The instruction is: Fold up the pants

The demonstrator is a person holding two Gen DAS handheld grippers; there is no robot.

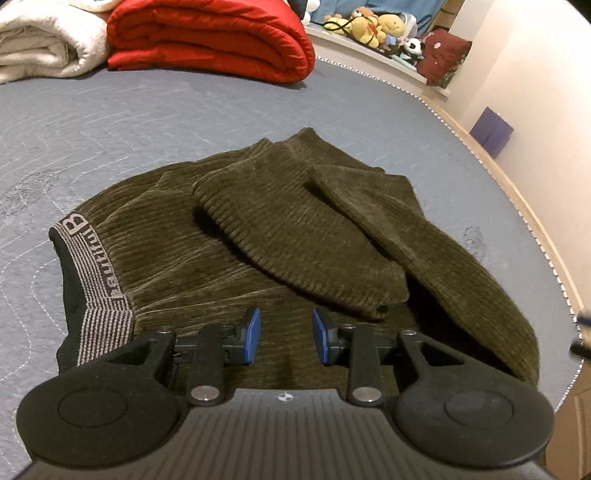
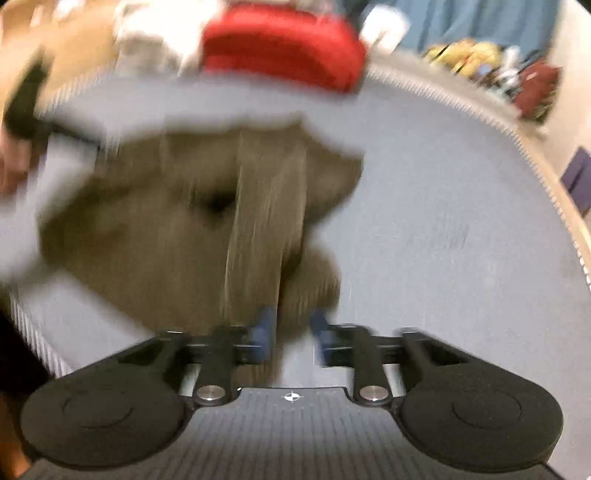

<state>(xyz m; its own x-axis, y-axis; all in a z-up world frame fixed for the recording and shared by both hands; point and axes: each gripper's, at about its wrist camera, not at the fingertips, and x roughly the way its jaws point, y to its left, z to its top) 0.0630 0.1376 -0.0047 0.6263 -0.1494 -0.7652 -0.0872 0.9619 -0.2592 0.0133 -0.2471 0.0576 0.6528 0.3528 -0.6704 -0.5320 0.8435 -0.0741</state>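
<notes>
The olive-brown ribbed corduroy pants (image 1: 280,236) lie in a loose heap on the grey-blue quilted bed cover (image 1: 155,114), legs thrown back over the seat so that two cuffed ends overlap near the middle and one leg trails off toward the mattress edge on my right. My left gripper (image 1: 286,334) hovers just above the cloth near the waist, its blue pads apart with only fabric beneath them, nothing pinched. My right gripper (image 2: 291,330) shows in a badly smeared picture: the pads stand apart and a strip of the pants (image 2: 258,229) runs up from the gap between them, but I judge that it is not clamped, though the blur leaves some doubt. The danger I see is that the legs are stacked crooked, so any fold made now would lock in the skew; and if I grab only the top layer, the lower one will drag and bunch. The trailing leg could also slide off the edge. On the black and grey striped waistband (image 1: 99,280) I can read a large "B" and letters that look like "eautiful". Behind sit a folded red quilt (image 1: 210,40), a cream fleece blanket (image 1: 40,44) and a row of plush toys (image 1: 373,26).
</notes>
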